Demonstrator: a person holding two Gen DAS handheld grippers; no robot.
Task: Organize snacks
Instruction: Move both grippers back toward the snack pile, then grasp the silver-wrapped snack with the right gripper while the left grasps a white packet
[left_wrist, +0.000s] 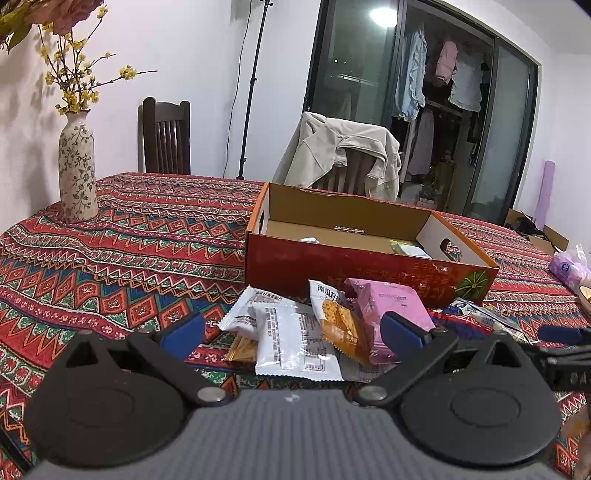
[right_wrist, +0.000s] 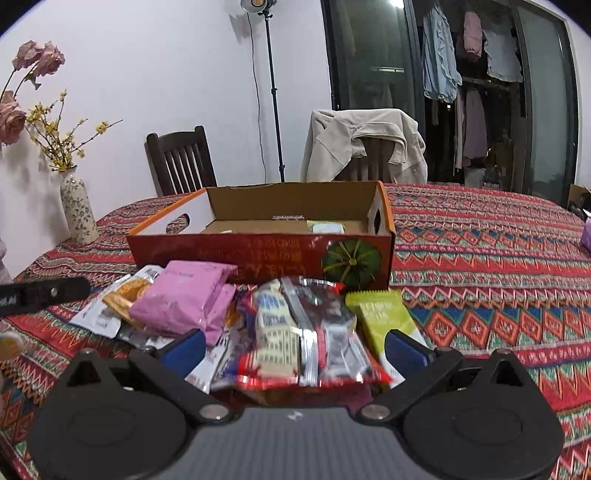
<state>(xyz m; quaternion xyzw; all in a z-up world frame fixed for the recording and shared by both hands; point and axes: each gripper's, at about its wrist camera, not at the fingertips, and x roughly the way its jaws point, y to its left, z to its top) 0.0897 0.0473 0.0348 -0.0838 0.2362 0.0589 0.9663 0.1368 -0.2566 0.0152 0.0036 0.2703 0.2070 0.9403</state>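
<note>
Currently, the red-and-clear foil snack packet (right_wrist: 314, 343) is framed lengthwise between the empty, spread right claw (right_wrist: 295, 350), box beyond.

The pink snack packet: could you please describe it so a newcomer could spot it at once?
Find the open red cardboard box on the patterned tablecloth. In the snack pile before it lies the pink snack packet, the only pink wrapper, overlapping an orange biscuit packet.

Left tongs (left_wrist: 293, 332) and right tongs (right_wrist: 295, 349) (both gaping wide) hang level.
</note>
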